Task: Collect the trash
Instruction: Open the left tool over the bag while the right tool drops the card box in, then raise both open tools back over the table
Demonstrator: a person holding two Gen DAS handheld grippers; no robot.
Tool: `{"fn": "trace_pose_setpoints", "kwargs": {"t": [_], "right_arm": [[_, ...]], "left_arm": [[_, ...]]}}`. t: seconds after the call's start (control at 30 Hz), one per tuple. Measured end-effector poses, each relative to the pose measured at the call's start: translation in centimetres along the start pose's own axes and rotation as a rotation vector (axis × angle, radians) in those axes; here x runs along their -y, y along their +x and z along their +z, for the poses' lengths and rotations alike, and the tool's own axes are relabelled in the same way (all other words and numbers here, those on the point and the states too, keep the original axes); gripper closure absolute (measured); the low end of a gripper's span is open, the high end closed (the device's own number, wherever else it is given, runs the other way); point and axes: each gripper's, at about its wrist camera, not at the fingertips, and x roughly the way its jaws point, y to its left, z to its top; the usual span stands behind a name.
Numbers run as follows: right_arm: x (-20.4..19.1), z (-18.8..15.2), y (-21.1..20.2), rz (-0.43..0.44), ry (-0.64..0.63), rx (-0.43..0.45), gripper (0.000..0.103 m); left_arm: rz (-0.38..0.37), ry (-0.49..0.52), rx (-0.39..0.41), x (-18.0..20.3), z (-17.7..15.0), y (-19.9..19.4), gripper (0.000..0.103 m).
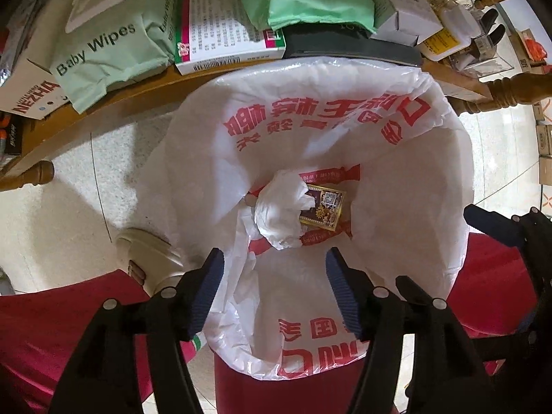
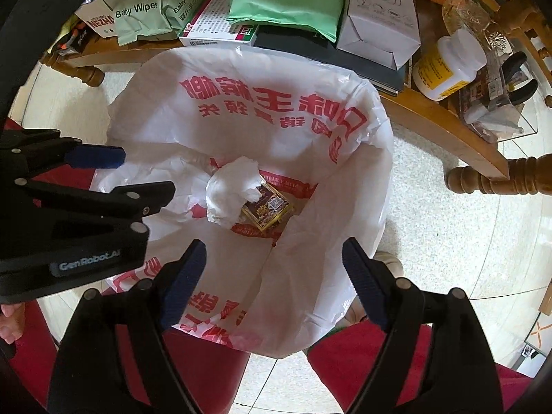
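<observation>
A: Start with our tongs. Our left gripper hangs over the mouth of the bag with its ribbed blue pads spread apart and nothing between them. Our right gripper is spread wider, also empty, pointing down into the same opening.

B: So both are free, and the trash sits below us. The crumpled tissue lies at the bottom of the white plastic bag, resting partly on the small printed carton.

A: We judge the drop into the bag done. To do this step well, we should lift straight up so a pad doesn't snag the thin film of the bag's rim, then turn to the wooden table for whatever else counts as trash.

B: Agreed. The bag is slack and wrinkled, with red lettering, and would drag easily. The tissue is soft and lumpy; the carton is flat, stiff and glossy with gold edges.

A: Beyond, the table is crowded: soft green wipes packs, a white box, a white bottle with a yellow label. We cannot tell which of these is rubbish.
</observation>
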Motion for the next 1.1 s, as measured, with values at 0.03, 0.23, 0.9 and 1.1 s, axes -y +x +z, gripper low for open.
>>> {"fn": "trace_pose_setpoints", "kwargs": {"t": [0.03,0.23,0.9,1.1], "right_arm": [[0.1,0.0,-0.1,0.001,0.002,0.002,0.024],[0.2,-0.3,-1.0,0.009,0.019,0.018,0.024],[2.9,-2.7,-24.0,-0.03,-0.153,0.322,0.011],[4.2,0.0,-33.3,-0.088,-0.213,0.442,0.01]], "left_arm": [[0.009,0.003,0.007,0.0,-0.1,-0.3,0.039],[0.028,0.017,0.043,0.1,-0.6,-2.2,0.038],[0.059,0.333,0.288,-2.3,-7.0,-25.9,0.022],[0.179,0.399,0.421,-4.0,-4.1,-38.7,0.013]]}}
